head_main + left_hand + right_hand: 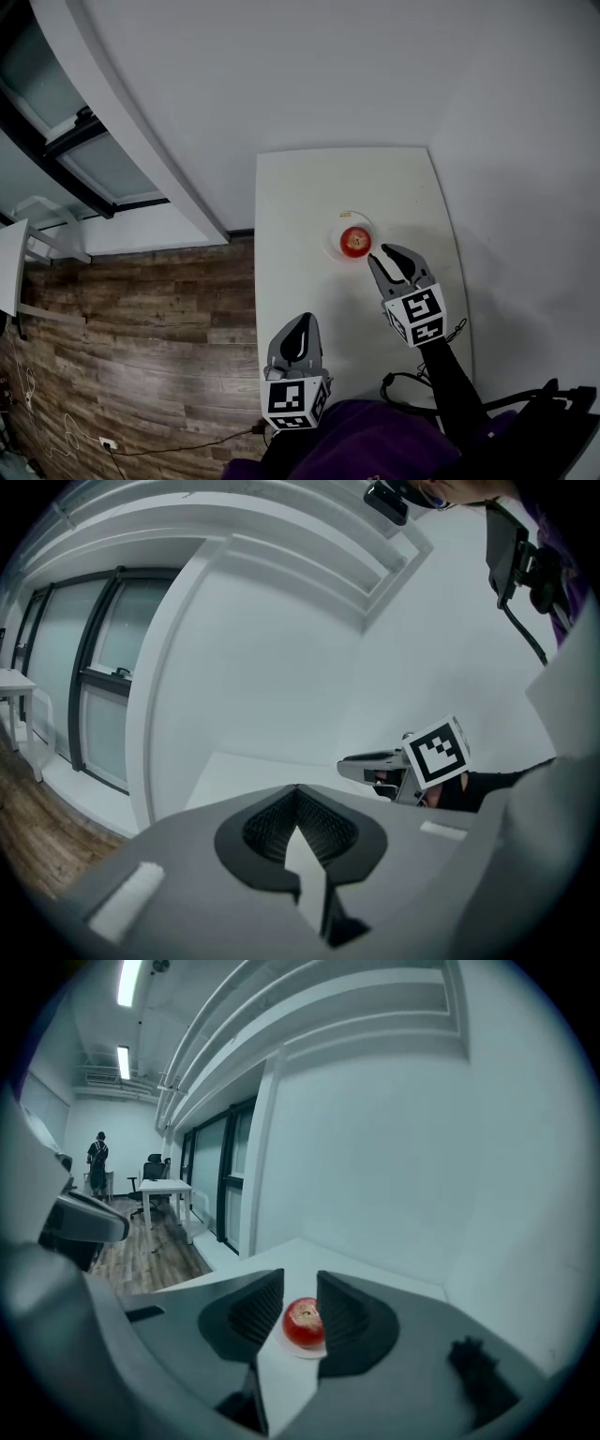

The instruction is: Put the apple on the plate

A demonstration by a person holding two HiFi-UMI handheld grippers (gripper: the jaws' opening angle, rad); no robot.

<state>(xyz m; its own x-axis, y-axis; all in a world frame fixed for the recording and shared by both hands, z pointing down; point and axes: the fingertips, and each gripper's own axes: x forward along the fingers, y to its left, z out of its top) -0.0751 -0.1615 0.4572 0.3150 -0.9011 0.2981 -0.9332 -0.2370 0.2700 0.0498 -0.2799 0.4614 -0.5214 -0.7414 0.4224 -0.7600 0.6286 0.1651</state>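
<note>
Jaws of right gripper (380, 253), apple (354, 241) just beyond.

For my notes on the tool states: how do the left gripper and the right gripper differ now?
The left gripper has its jaws together; the right gripper has them apart. The right gripper is close to the plate that holds the apple; the left gripper is back at the near edge of the table. Both grippers are empty.

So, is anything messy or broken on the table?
No, nothing stands out. The apple sits on the plate on the white table, nothing is spilled, and the right gripper hangs empty just short of it.
</note>
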